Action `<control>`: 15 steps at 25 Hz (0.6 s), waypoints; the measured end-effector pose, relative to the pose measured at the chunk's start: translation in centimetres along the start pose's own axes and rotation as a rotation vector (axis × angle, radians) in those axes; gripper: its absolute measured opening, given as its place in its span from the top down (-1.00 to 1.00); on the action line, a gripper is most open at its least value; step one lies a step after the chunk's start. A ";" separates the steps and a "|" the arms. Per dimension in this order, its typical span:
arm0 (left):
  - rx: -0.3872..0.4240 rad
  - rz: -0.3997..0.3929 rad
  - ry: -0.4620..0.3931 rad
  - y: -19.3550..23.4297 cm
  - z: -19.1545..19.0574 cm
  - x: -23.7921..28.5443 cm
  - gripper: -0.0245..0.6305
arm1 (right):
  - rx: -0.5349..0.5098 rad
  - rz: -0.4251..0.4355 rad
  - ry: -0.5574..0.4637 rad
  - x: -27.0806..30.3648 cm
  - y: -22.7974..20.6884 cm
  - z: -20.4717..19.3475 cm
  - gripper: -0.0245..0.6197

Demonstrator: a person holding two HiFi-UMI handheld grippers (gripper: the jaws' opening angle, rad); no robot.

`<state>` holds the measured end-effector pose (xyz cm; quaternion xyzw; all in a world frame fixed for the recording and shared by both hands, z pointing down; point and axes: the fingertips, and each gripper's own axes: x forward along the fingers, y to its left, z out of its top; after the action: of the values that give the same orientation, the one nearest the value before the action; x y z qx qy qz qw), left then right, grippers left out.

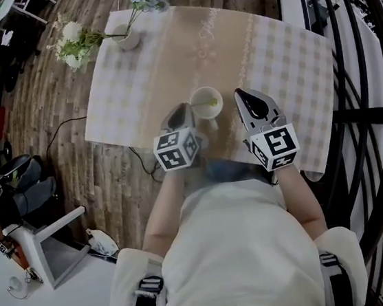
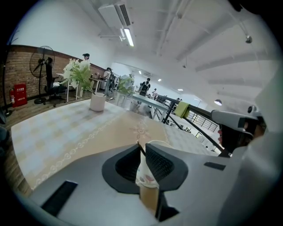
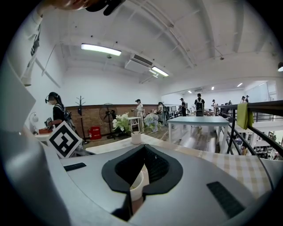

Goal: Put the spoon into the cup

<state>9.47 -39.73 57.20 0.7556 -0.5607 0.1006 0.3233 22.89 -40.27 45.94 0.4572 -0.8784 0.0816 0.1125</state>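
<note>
A white paper cup (image 1: 206, 103) stands on the checked tablecloth (image 1: 276, 55) near the table's front edge. A thin yellowish spoon (image 1: 211, 101) lies inside it, leaning on the rim. My left gripper (image 1: 185, 109) is just left of the cup and my right gripper (image 1: 240, 95) just right of it. Both are shut and hold nothing. In the left gripper view the cup (image 2: 148, 176) shows through the slit of the left gripper (image 2: 142, 151), with a thin dark handle (image 2: 139, 148) at its rim. In the right gripper view the cup (image 3: 137, 181) shows behind the right gripper (image 3: 142, 155).
A white vase of flowers (image 1: 126, 36) stands at the table's far left corner, and appears as the vase (image 2: 97, 102) and the vase (image 3: 136, 138) in the gripper views. A black railing (image 1: 359, 93) runs along the right. A white stand (image 1: 57, 245) sits on the floor, left.
</note>
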 end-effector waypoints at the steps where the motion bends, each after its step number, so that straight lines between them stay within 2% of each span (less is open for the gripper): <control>1: 0.005 0.000 0.000 0.0 0.0 -0.1 0.89 | 0.001 -0.007 0.001 -0.3 0.1 0.0 0.92; 4: 0.017 0.004 0.003 0.0 -0.1 -0.5 0.86 | 0.004 -0.026 0.006 -1.2 0.5 -0.3 0.92; 8: 0.006 0.012 0.004 0.3 -0.5 -1.7 0.66 | 0.012 -0.047 0.011 -2.5 1.4 -0.9 0.92; 15: -0.018 -0.002 -0.027 0.8 0.0 -4.8 0.66 | 0.012 -0.061 0.006 -4.4 3.7 -0.6 0.92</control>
<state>7.06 -36.16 55.05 0.7543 -0.5653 0.0850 0.3228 22.40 -34.60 45.18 0.4844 -0.8631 0.0849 0.1146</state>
